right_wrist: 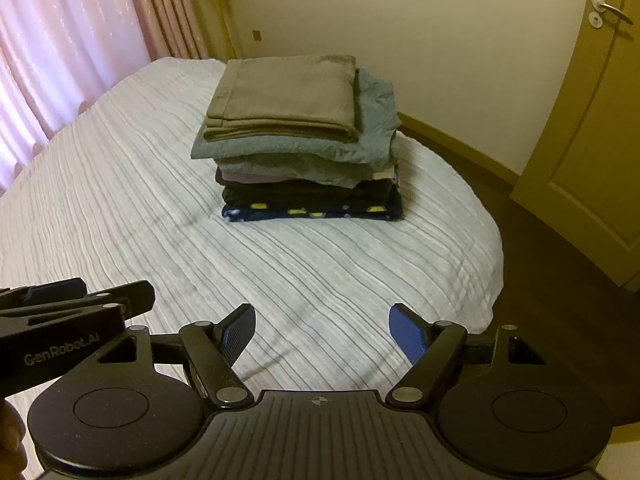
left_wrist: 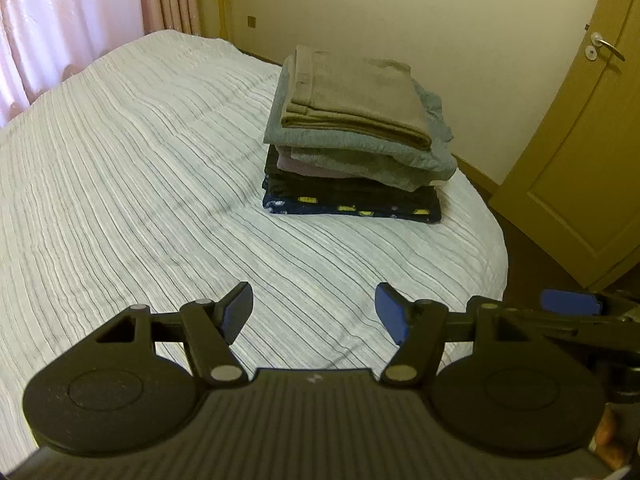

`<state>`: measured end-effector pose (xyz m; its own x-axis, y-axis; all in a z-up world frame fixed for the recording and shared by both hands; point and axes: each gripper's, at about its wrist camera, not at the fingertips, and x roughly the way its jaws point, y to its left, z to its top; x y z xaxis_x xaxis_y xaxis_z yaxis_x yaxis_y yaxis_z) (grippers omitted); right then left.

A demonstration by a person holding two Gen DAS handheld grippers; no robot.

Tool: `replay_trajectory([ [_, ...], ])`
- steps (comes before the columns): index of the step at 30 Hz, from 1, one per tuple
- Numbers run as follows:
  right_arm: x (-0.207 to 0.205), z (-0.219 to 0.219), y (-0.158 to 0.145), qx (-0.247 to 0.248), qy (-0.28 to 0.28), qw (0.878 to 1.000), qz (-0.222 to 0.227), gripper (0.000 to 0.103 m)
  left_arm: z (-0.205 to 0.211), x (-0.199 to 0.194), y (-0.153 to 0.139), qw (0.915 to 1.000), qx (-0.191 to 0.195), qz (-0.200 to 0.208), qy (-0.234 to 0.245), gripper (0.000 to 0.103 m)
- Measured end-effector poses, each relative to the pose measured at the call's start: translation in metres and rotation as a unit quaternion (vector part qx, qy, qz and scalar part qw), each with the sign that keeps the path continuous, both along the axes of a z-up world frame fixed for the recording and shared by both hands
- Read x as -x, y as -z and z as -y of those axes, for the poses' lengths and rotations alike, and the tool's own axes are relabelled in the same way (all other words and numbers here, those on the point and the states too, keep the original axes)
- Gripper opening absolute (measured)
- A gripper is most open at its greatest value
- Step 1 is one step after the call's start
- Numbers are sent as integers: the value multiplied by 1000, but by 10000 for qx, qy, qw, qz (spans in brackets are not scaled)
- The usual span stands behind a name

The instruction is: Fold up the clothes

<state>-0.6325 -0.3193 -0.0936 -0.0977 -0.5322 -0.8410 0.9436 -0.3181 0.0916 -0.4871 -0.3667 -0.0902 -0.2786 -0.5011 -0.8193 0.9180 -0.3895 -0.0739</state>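
From the left wrist view, you are holding the left gripper [left_wrist: 314,312] low over the near part of the bed [left_wrist: 120,168], its fingers [left_wrist: 236,314] spread wide with nothing between them. The stack of folded clothes [left_wrist: 352,140] is sitting ahead and to the right, near the bed's far right edge, with a tan piece [left_wrist: 352,96] lying on top and a dark patterned one [left_wrist: 352,208] at the bottom. Bare striped bedspread is lying between you and the stack. The right gripper [left_wrist: 570,302] is showing just beside yours at the right edge. Pink curtains [left_wrist: 68,20] are hanging at left, a door [left_wrist: 580,152] is standing at right.

From the right wrist view, you are keeping the right gripper [right_wrist: 322,334] parted and empty too, the stack [right_wrist: 300,144] sitting straight ahead and the left gripper [right_wrist: 76,312] crossing the left edge
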Motion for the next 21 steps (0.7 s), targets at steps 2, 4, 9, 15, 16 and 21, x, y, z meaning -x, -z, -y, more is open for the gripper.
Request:
replay_trajectory([
  [2, 1, 3, 3, -42, 5, 10000, 23, 77, 4, 1, 4, 10000, -49, 24, -10, 64],
  [4, 2, 5, 5, -68, 0, 10000, 45, 77, 6, 1, 6, 9999, -89, 43, -33, 64],
  [9, 4, 8, 6, -120, -35, 9999, 55, 77, 10, 4, 9, 9998, -120, 89, -94, 64],
  [15, 10, 8, 7, -125, -62, 9999, 63, 77, 9, 12, 8, 9998, -66, 121, -139, 64],
  [16, 11, 7, 6, -118, -63, 9999, 65, 77, 9, 13, 8, 9998, -57, 126, -147, 64],
  [21, 18, 4, 3, -54, -84, 9999, 62, 77, 4, 19, 5, 9997, 52, 117, -220, 64],
])
